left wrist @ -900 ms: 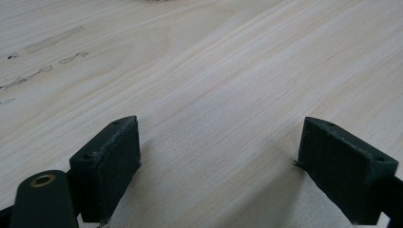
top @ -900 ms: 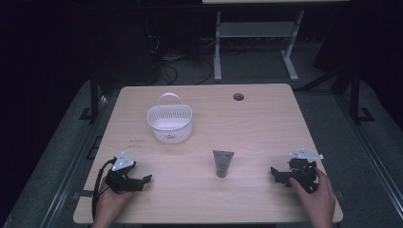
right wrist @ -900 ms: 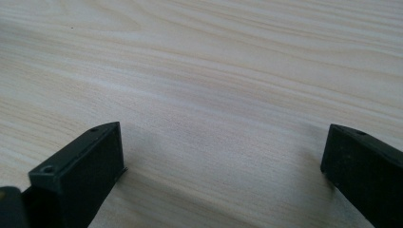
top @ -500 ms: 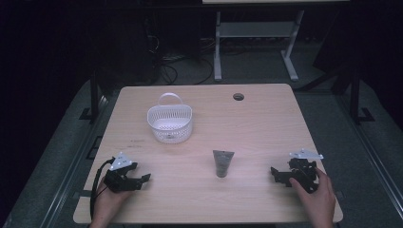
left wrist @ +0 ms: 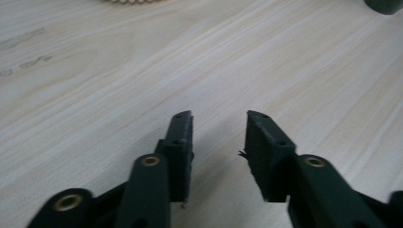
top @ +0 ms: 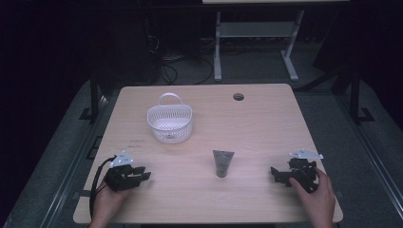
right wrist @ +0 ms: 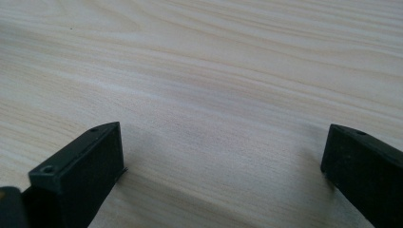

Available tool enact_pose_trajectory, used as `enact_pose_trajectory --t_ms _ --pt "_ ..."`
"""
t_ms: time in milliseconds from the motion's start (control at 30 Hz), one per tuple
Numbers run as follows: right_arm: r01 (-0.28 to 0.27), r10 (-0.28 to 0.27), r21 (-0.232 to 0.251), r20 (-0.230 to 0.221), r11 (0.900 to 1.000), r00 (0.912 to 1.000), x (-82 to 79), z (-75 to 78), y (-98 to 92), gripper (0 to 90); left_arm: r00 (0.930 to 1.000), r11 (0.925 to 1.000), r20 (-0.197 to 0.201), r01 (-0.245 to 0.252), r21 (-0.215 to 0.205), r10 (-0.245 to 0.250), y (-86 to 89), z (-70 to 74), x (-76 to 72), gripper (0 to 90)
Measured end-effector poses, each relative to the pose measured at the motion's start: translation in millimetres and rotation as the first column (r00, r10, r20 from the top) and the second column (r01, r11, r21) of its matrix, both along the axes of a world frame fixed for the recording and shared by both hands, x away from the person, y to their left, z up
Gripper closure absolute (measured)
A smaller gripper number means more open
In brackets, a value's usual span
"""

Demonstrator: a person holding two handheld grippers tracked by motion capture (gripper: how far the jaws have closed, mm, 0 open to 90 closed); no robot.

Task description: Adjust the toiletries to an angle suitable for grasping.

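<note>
A dark grey tube lies flat on the wooden table, near the front and middle. A white plastic basket with a handle stands empty further back on the left. My left gripper rests at the front left, pointing right; in the left gripper view its jaws stand apart over bare wood. My right gripper rests at the front right, pointing left toward the tube. In the right gripper view its jaws are spread wide with nothing between them. The basket's rim and the tube's end peek in at the top.
A round cable hole sits near the table's far edge. Behind the table stands a white metal frame on a dark floor. A hand holds each gripper at the table's front edge.
</note>
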State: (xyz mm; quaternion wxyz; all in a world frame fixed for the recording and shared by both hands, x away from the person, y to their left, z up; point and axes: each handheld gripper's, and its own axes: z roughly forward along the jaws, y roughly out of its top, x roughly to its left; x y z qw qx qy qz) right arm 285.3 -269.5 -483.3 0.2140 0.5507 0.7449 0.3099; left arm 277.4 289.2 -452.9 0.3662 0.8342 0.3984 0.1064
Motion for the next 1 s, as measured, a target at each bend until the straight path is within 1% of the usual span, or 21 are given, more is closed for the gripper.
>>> enact_pose_trajectory --t_ms 33,100,133,167,233,300,333,367,467,600,633,667,767,800,833,900,933,1000 --pt "0.0 0.0 0.0 0.0 1.0 1.0 0.0 0.0 0.0 0.0 1.0 1.0 0.0 0.005 0.0 -0.005 -1.0 1.2 0.1 66.3" --pt "0.001 -0.001 0.0 0.0 1.0 1.0 0.0 0.0 0.0 0.0 0.9997 0.9998 -0.013 0.02 -0.005 -0.02 -3.6 3.5 0.6 72.3" --pt "0.001 -0.001 0.0 0.0 1.0 1.0 0.0 0.0 0.0 0.0 0.9997 0.9998 -0.013 0.02 -0.005 -0.02 -3.6 3.5 0.6 75.2" --pt "0.0 0.0 0.0 0.0 1.0 1.0 0.0 0.0 0.0 0.0 0.9994 0.9996 -0.017 0.029 -0.004 -0.03 -5.1 4.9 1.2 75.2" --pt "0.0 0.0 0.0 0.0 1.0 1.0 0.0 0.0 0.0 0.0 0.9985 0.9989 -0.027 0.047 -0.003 -0.047 -8.7 8.1 2.2 83.0" --pt "0.0 0.0 0.0 0.0 1.0 1.0 0.0 0.0 0.0 0.0 0.9984 0.9987 -0.026 0.05 -0.004 -0.051 -10.2 9.2 2.4 87.0" --pt "0.0 0.0 0.0 0.0 1.0 1.0 0.0 0.0 0.0 0.0 0.9982 0.9986 -0.028 0.053 -0.005 -0.053 -11.6 10.5 2.8 87.0" --pt "0.0 0.0 0.0 0.0 1.0 1.0 0.0 0.0 0.0 0.0 0.9978 0.9982 -0.028 0.06 0.003 -0.06 -12.4 12.2 3.4 89.0" --pt "0.0 0.0 0.0 0.0 1.0 1.0 0.0 0.0 0.0 0.0 0.9971 0.9975 -0.031 0.071 0.008 -0.07 -17.7 17.6 4.8 89.7" --pt "0.0 0.0 0.0 0.0 1.0 1.0 0.0 0.0 0.0 0.0 0.9954 0.996 -0.036 0.089 0.011 -0.088 -23.4 20.6 6.7 89.7" --pt "0.0 0.0 0.0 0.0 1.0 1.0 0.0 0.0 0.0 0.0 0.9942 0.9947 -0.036 0.102 0.011 -0.102 -27.9 22.7 8.2 89.8" --pt "0.0 0.0 0.0 0.0 1.0 1.0 0.0 -0.1 0.0 0.0 0.9942 0.9947 -0.036 0.102 0.011 -0.102 -27.9 22.7 8.2 89.7" --pt "0.0 0.0 0.0 0.0 1.0 1.0 0.0 0.0 0.0 0.0 0.9914 0.992 -0.035 0.126 0.008 -0.126 -37.9 27.9 10.1 89.8" --pt "0.0 0.0 0.0 0.0 1.0 1.0 0.0 0.0 0.0 0.0 0.9914 0.992 -0.035 0.126 0.008 -0.126 -37.9 27.9 10.1 89.8" --pt "0.0 0.0 0.0 0.0 1.0 1.0 0.0 0.0 0.0 0.0 0.99 0.9904 -0.032 0.138 0.006 -0.138 -42.5 30.1 10.8 89.8" --pt "0.0 0.0 0.0 0.0 1.0 1.0 0.0 0.0 0.0 0.0 0.989 0.9896 -0.036 0.144 0.003 -0.144 -45.0 31.1 11.0 89.8" --pt "0.0 0.0 0.0 0.0 1.0 1.0 0.0 0.0 0.0 0.0 0.9864 0.9869 -0.034 0.161 0.009 -0.161 -49.3 33.3 12.0 89.8" --pt "0.0 0.0 0.0 0.0 1.0 1.0 0.0 0.0 0.0 0.0 0.9859 0.9865 -0.036 0.164 0.004 -0.164 -51.8 34.1 12.1 89.8"
